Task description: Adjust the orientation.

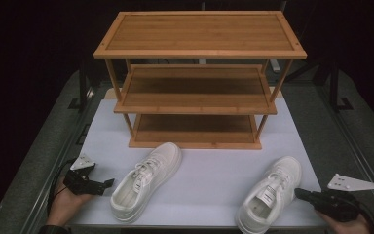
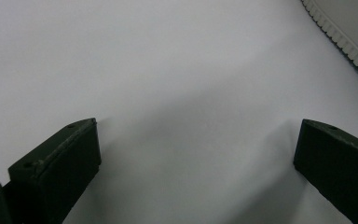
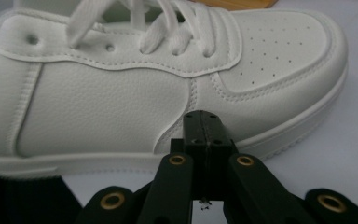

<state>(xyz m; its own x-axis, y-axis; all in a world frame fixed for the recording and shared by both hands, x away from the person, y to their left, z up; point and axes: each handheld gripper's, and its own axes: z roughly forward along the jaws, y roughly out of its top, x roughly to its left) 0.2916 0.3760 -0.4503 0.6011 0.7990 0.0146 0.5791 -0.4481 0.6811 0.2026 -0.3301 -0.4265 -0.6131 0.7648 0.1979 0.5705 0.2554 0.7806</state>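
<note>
Shelving (image 1: pixel 199 53) of bamboo, three tiers, stands at the far side of our white mat (image 1: pixel 209 180), every tier bare. We judge the sneakers are bound for it. Near right lies one sneaker (image 1: pixel 270 192); our right gripper (image 3: pixel 204 122) points at its side with jaws closed on nothing, so it could shove the shoe instead of gripping. Near left, our left gripper (image 1: pixel 108 183) stands open just beside the other sneaker (image 1: pixel 146 180), risking a nudge.
</note>
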